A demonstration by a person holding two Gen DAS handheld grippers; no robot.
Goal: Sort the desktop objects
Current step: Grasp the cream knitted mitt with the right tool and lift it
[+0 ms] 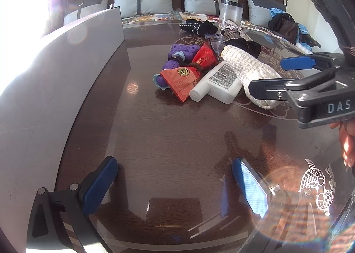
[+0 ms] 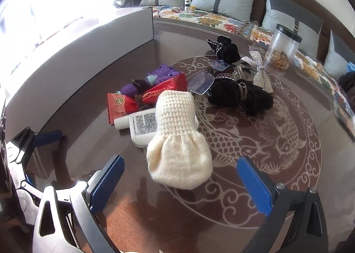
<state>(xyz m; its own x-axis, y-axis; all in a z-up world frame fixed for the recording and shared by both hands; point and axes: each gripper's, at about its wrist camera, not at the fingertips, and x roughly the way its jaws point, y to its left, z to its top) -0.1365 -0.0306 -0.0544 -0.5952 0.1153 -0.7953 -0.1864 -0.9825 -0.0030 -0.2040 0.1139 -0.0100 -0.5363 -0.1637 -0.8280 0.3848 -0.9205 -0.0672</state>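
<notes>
Before the right gripper [image 2: 179, 186], cream knit pouch [image 2: 177, 142] lies lengthwise, gathered end nearest.

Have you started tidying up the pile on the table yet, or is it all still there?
Nothing looks sorted yet. The cream knitted pouch, white bottle, red snack packets, purple toy and black velvet bows lie heaped together. Both the left gripper and right gripper are open and empty. The right one faces the pouch, likely first.

Cream waffle-knit mitten [image 2: 177, 142]; red snack packets [image 2: 142, 100]; purple toy [image 2: 159, 73]; white bottle [image 2: 142, 126], black print. Dark wood-grain surface [image 2: 221, 219] with pale fish motif. Blue-padded tongs [image 2: 179, 184].
</notes>
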